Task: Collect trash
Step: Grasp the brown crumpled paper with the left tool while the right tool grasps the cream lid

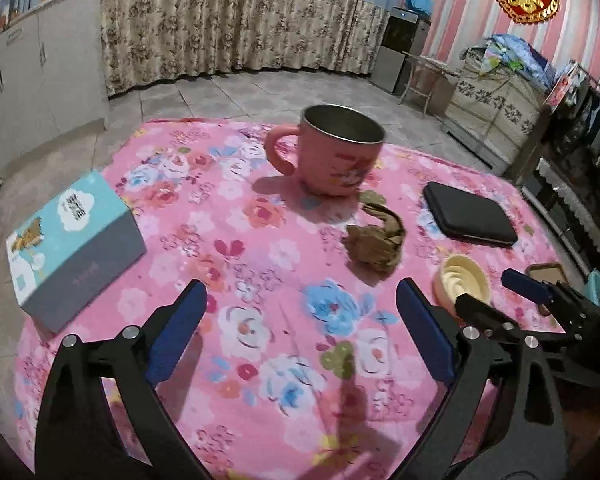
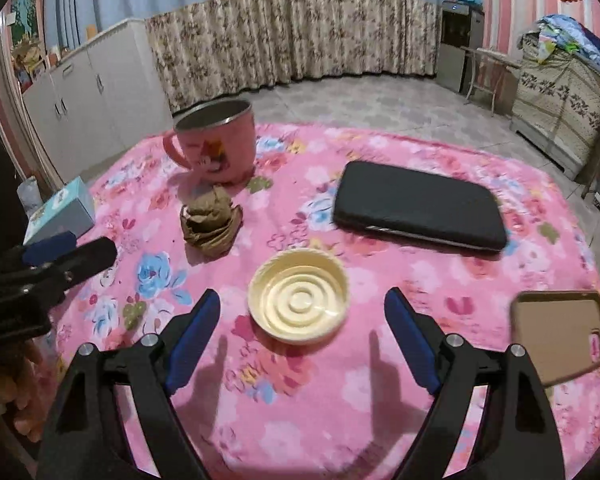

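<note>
Two tongs, left tongs (image 1: 300, 304) and right tongs (image 2: 302, 312), both spread and empty, above a floral tabletop (image 1: 260, 360): one crumpled brown wad (image 1: 376, 242) beside one pink mug (image 1: 336, 152); one cream lid (image 2: 298, 296) between the right fingers.

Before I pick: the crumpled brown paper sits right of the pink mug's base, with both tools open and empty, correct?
Not quite. The crumpled brown paper sits in front of the pink mug, nearer the tools, as the right wrist view shows. Both the left tool and right tool are open and empty.
</note>
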`<state>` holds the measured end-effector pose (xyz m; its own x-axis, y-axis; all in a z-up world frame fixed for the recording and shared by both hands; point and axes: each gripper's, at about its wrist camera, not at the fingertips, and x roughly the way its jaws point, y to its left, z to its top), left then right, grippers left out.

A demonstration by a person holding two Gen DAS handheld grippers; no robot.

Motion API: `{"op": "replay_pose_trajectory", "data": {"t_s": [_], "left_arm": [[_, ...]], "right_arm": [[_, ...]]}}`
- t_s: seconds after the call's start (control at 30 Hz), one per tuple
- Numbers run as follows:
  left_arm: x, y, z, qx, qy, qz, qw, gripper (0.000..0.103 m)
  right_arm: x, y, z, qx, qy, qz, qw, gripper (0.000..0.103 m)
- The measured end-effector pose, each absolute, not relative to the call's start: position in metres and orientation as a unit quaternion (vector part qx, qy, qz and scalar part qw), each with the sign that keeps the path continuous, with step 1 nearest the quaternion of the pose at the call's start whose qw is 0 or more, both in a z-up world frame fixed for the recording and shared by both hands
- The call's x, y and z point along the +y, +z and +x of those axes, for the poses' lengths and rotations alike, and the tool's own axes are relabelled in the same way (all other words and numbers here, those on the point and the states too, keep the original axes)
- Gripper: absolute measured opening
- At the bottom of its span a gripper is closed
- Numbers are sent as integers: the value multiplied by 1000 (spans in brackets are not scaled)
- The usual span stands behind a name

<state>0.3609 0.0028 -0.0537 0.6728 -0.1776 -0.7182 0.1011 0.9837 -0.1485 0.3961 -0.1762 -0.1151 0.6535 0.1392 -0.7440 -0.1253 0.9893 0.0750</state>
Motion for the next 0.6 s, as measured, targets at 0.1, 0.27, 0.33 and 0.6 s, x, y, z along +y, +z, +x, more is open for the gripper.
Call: {"op": "replay_pose_trajectory", "data": {"t_s": [0.1,0.27,0.33,0.6], "left_arm": [[5,-56,363,399,-68,-42,913,92],[5,-60,368,400,-71,-48,912,93],[-1,-58,369,396,-79,-52,913,92],[-51,-65,387,396,-111,-29,911,93]], "right_arm": [[-164,-126,404,426,64,-22,902,81],[-169,-123,405,431,64,-18,900,60],[-179,-113,400,415,55,-4,908,60],[-232,-86,387,385,44,26,921,61]]}}
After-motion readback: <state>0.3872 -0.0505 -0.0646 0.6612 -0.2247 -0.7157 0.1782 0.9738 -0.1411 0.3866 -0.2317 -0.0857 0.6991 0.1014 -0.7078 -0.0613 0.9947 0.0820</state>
